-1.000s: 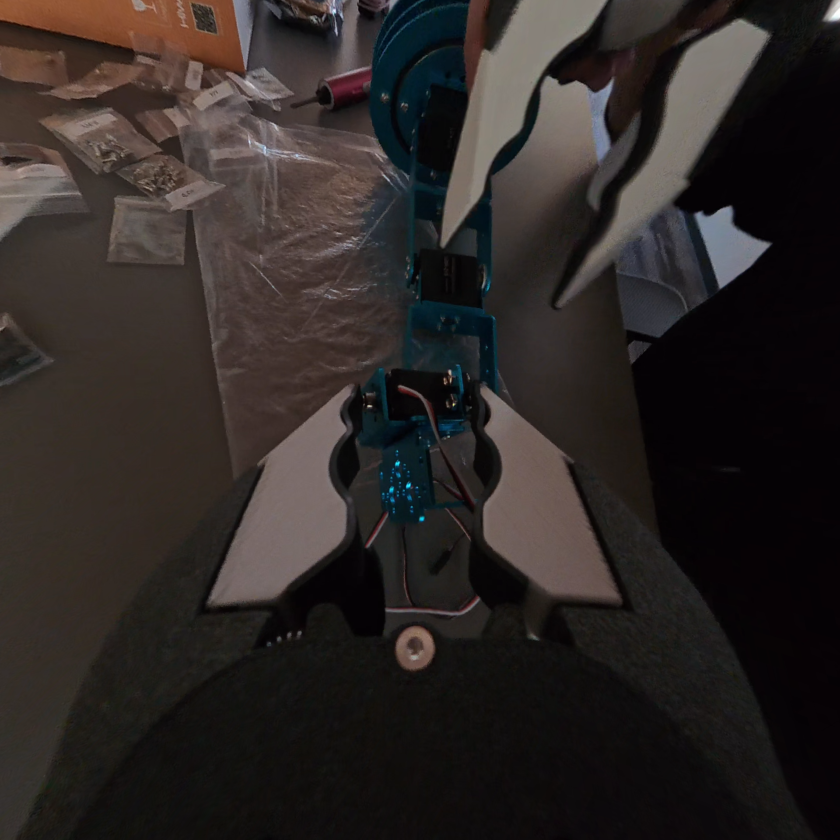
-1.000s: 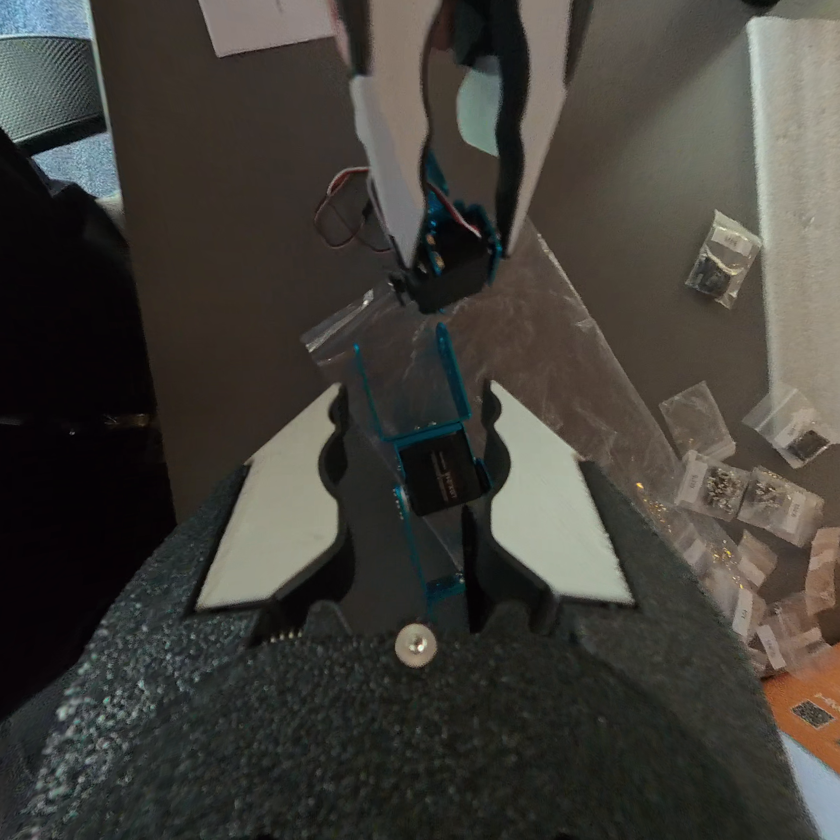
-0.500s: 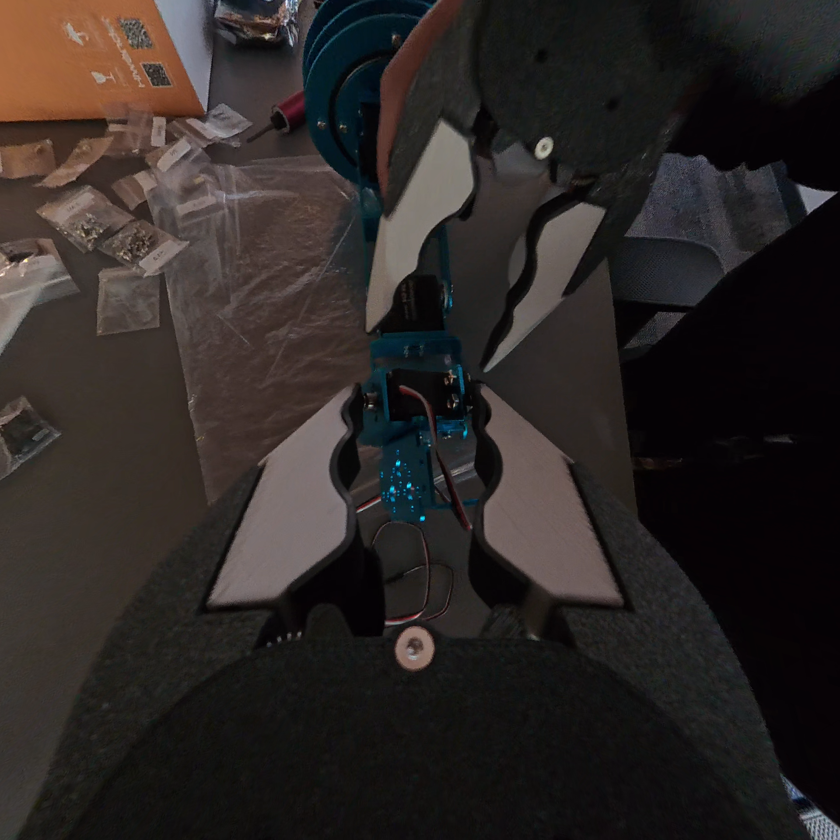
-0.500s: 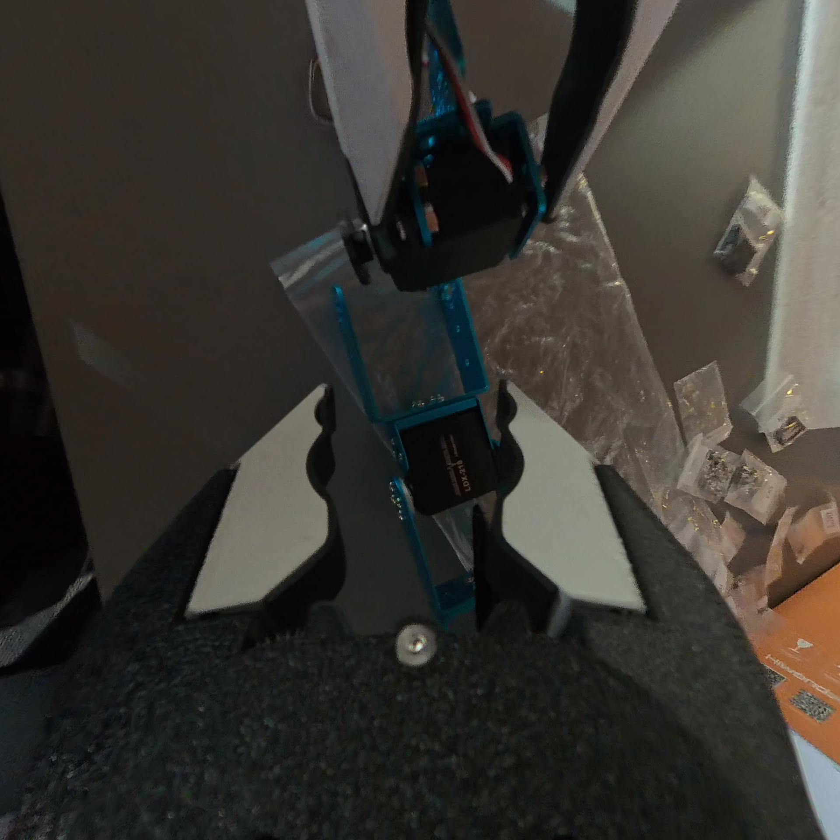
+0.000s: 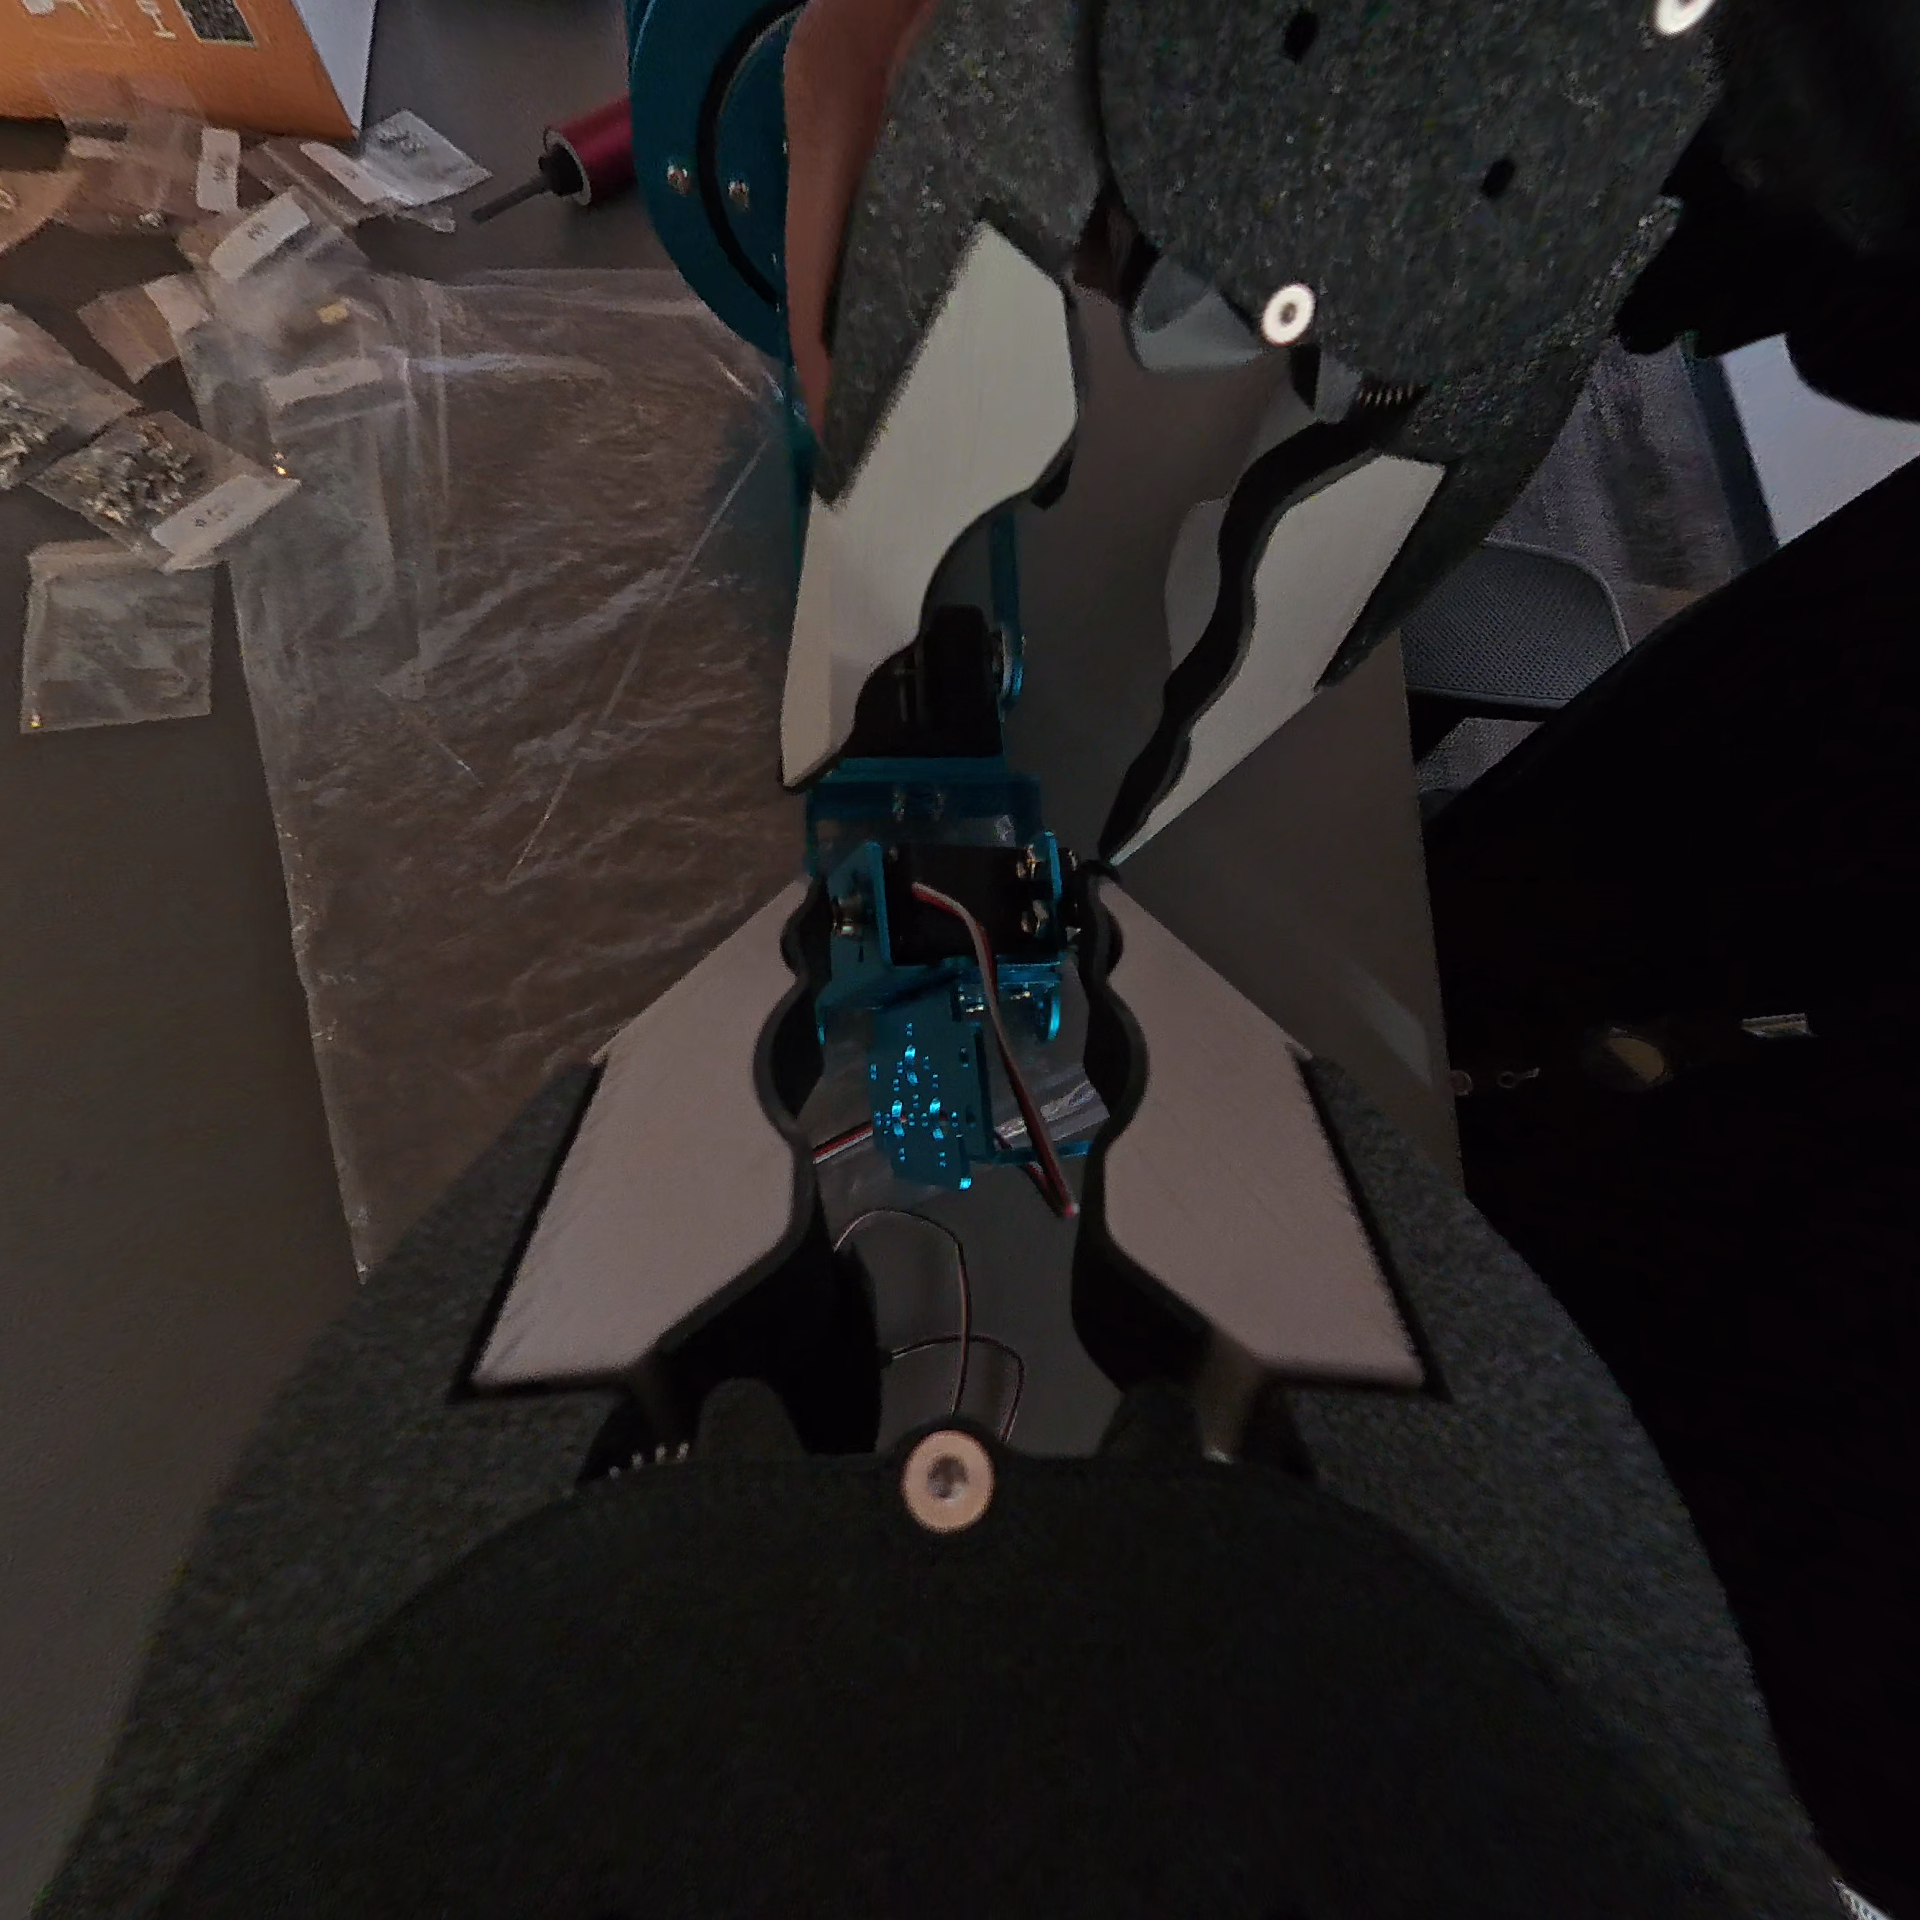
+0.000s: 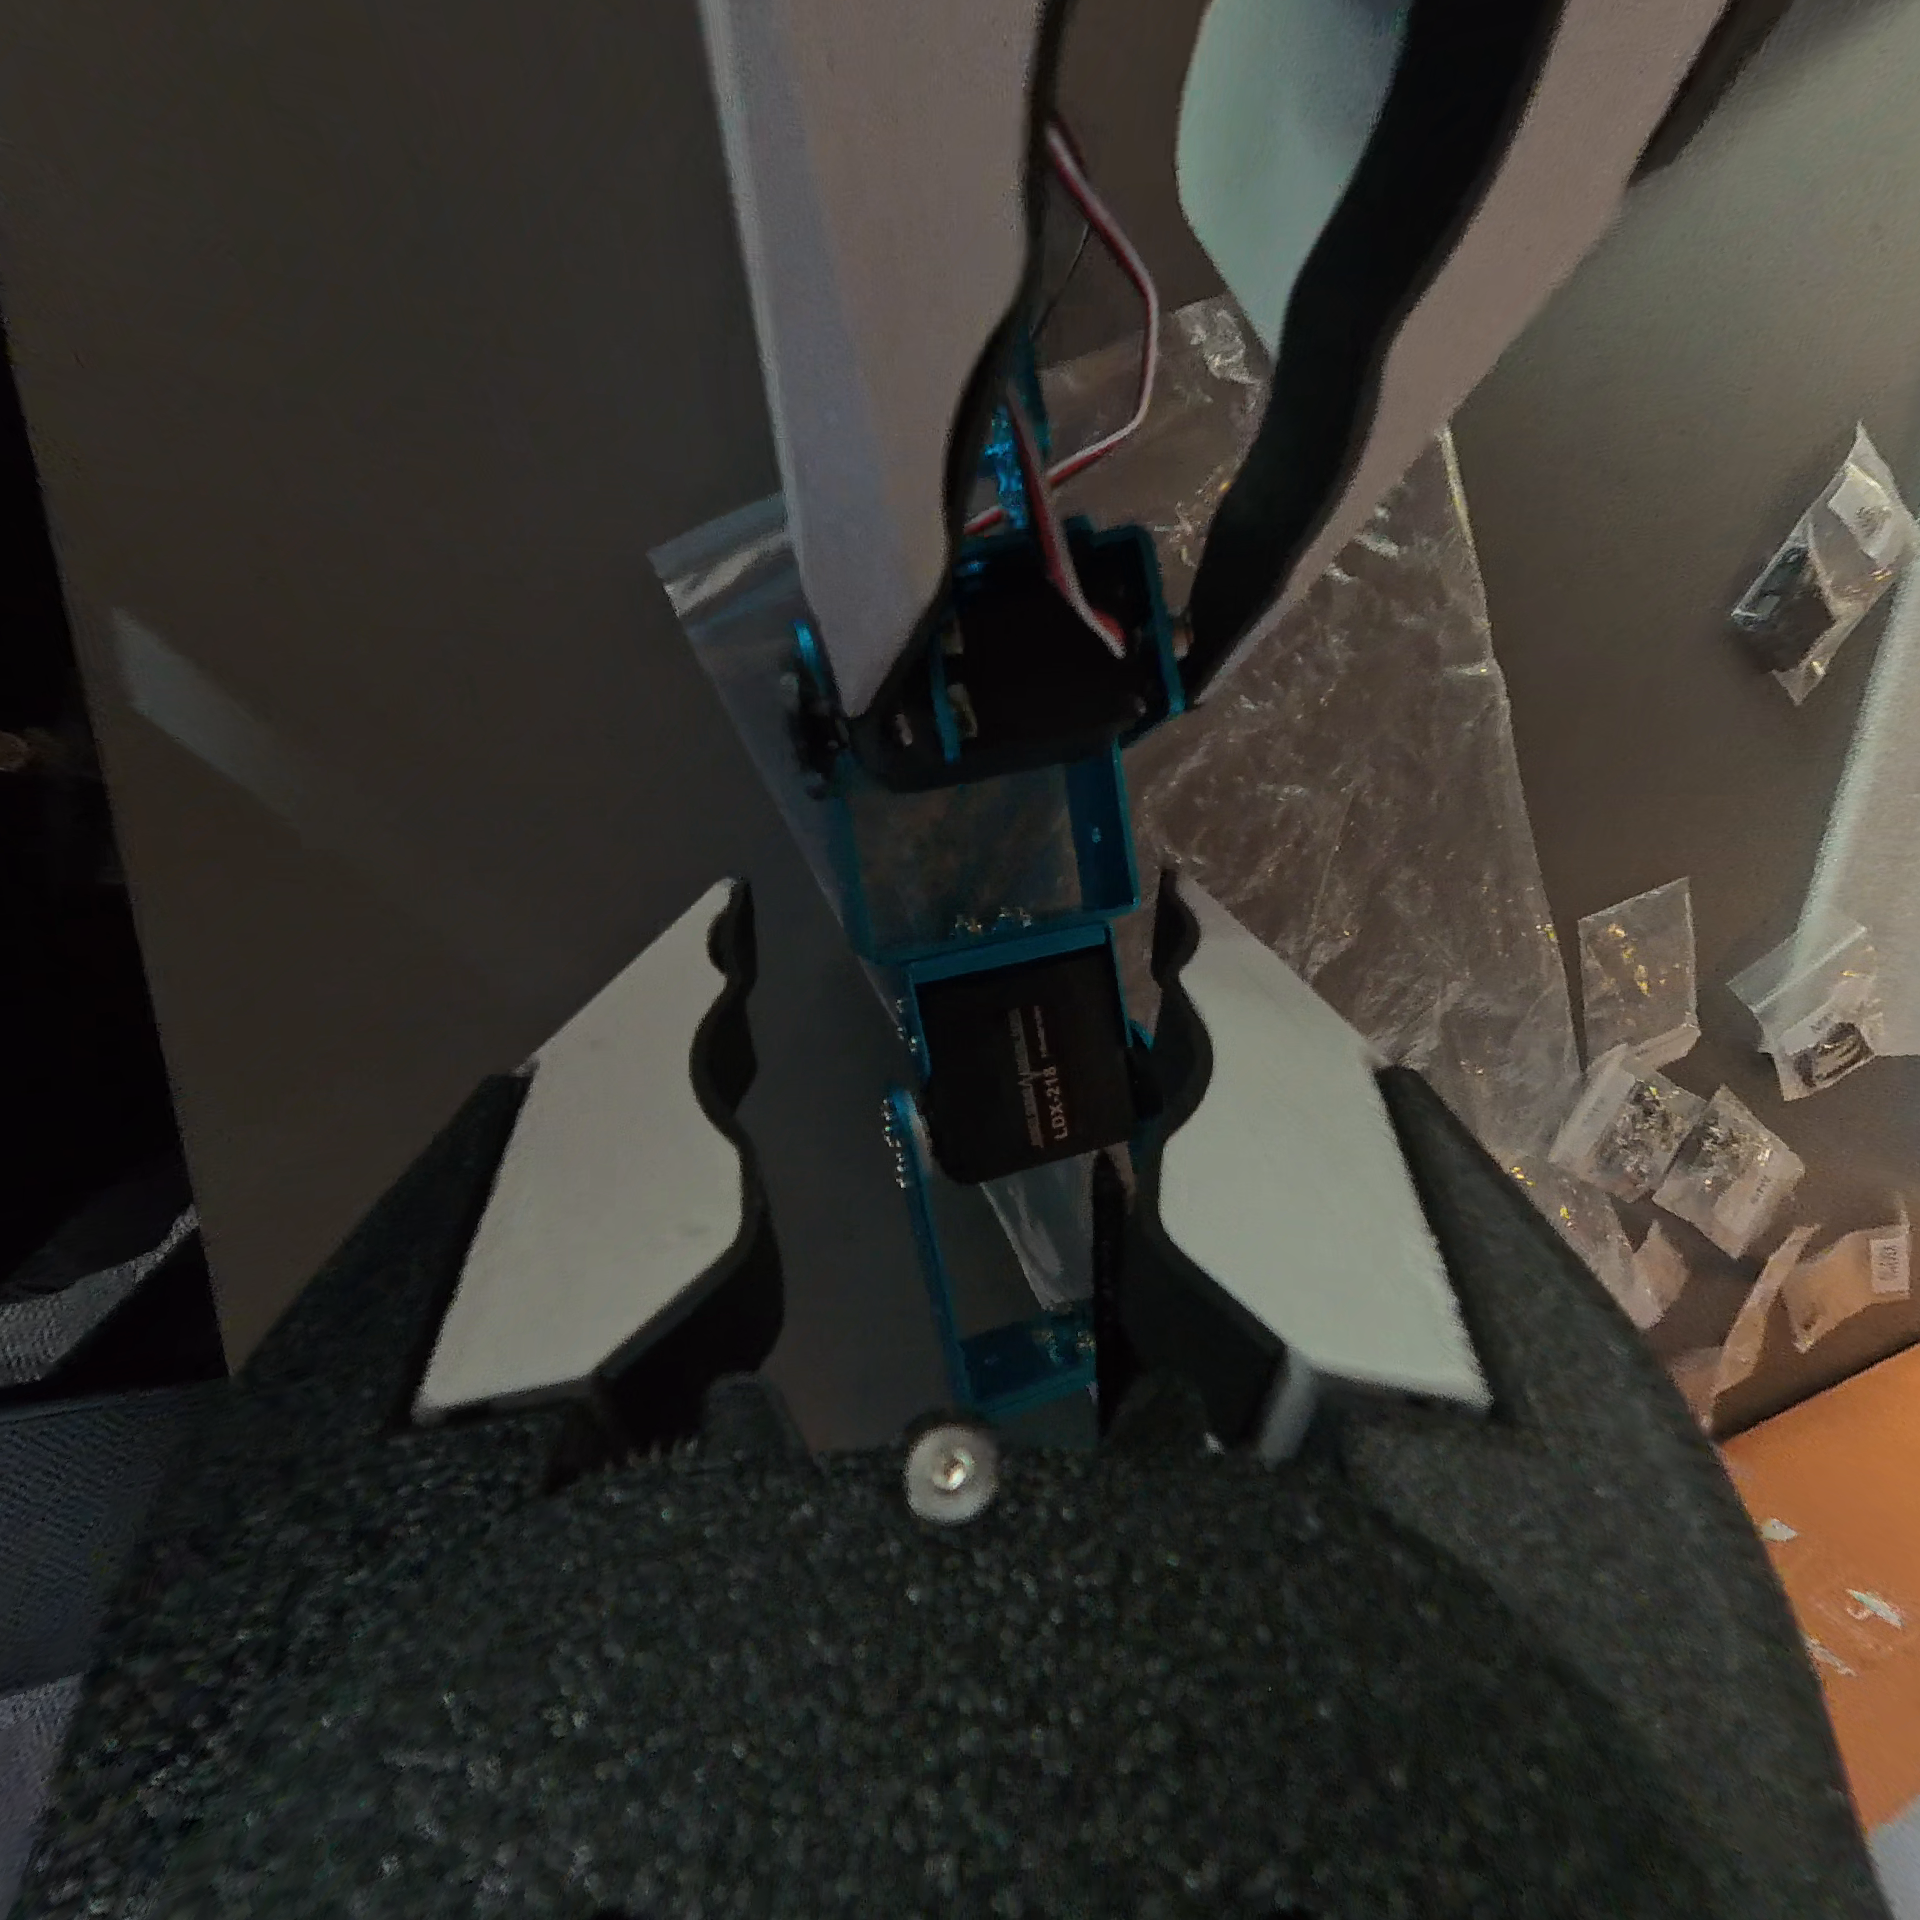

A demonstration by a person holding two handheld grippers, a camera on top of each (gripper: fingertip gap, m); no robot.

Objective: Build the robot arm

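A blue metal robot arm with black servos lies on the dark table, its round base [image 5: 707,156] at the far end. My left gripper [image 5: 945,909] is shut on the arm's end servo bracket [image 5: 966,904], with red and white wires trailing toward me. It also shows in the right wrist view [image 6: 1029,696], gripping that bracket from above. My right gripper [image 6: 951,888] is open and straddles the middle black servo [image 6: 1018,1070]. Its right finger [image 6: 1174,1039] is close against the servo and the left finger stands apart. The right gripper [image 5: 951,810] faces the left one, tips nearly meeting.
A crumpled clear plastic bag [image 5: 499,623] lies under and left of the arm. Several small bags of screws [image 5: 156,488] and an orange box [image 5: 156,42] lie beyond it. A red-handled tool [image 5: 592,145] lies near the base. The table edge and a chair [image 5: 1507,623] are at the right. One gripper's finger ends stand about 4 centimeters off the other's.
My right gripper has moved along the arm toward the left gripper and now straddles the middle servo. The left gripper has kept its hold on the end bracket.
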